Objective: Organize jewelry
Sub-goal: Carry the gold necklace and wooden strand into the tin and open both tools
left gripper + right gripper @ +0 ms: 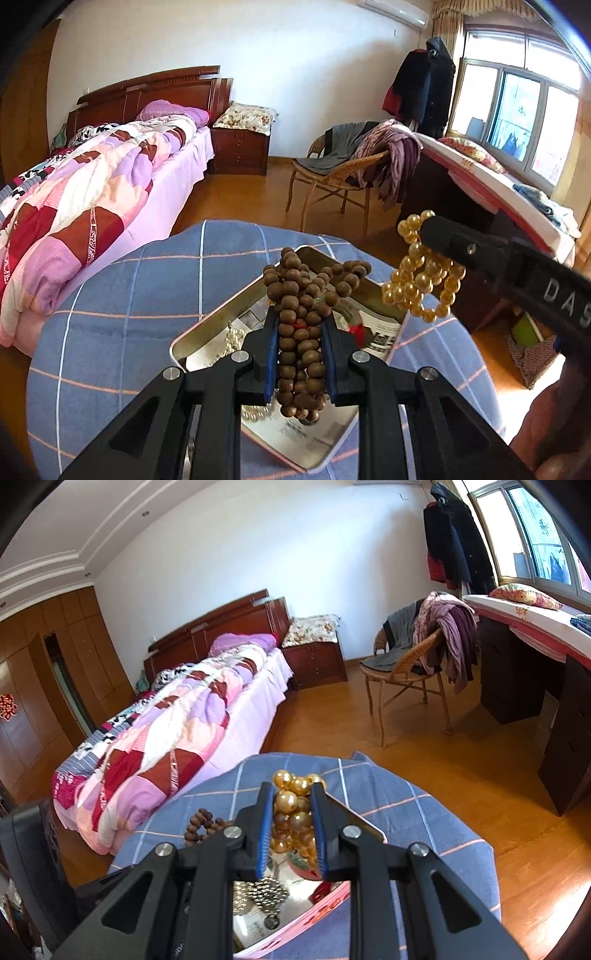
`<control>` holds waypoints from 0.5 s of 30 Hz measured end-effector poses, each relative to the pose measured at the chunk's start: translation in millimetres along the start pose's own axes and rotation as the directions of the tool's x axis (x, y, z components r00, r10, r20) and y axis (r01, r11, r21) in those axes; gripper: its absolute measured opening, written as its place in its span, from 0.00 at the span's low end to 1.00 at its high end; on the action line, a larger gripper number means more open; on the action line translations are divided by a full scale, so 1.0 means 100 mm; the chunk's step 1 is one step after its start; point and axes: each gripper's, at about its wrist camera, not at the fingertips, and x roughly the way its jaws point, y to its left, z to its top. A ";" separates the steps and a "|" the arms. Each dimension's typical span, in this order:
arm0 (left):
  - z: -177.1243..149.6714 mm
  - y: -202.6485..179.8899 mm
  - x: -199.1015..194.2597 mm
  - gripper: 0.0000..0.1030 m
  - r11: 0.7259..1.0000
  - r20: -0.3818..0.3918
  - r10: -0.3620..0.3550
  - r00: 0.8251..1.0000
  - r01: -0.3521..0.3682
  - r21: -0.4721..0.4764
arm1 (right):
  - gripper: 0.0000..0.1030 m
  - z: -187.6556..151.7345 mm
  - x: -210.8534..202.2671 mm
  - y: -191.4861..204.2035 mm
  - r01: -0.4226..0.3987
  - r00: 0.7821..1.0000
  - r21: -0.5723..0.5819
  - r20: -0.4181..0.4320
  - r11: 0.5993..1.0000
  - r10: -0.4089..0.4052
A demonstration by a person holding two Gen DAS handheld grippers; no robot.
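Home bedroom, made bed (pixel 177 716) with wooden headboard, nightstand (pixel 314 657), clothes-draped wicker chair (pixel 410 664), wardrobe (pixel 55 664)

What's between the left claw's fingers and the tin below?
The brown bead string, clamped and hanging over the open tin; seen in the left wrist view.

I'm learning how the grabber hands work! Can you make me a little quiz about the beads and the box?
1. True or false: the left gripper holds the brown wooden beads.
2. What colour are the beads in the right gripper?
A. golden
B. green
C. black
3. Fill in: the metal tin sits on a blue checked ____.

Key:
1. True. They are pinched between its fingers above the tin.
2. A. It holds the golden beads.
3. Cloth.
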 end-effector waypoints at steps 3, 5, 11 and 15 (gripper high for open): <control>0.00 0.01 0.14 0.20 1.000 -0.028 0.010 1.000 -0.010 -0.010 | 0.22 -0.04 0.15 -0.06 0.011 0.999 0.009 -0.032 1.000 -0.011; 0.00 -0.01 0.20 0.20 1.000 -0.041 0.015 0.999 -0.015 -0.008 | 0.22 -0.05 0.23 -0.08 0.016 0.999 0.011 -0.052 1.000 -0.016; -0.04 -0.05 0.42 0.20 0.999 -0.091 0.040 0.995 -0.040 0.007 | 0.22 -0.11 0.50 -0.18 0.022 0.991 0.031 -0.132 0.999 -0.018; -0.07 -0.04 0.55 0.20 0.998 -0.125 0.064 0.990 -0.062 0.017 | 0.22 -0.15 0.61 -0.24 0.019 0.987 0.051 -0.162 0.999 -0.010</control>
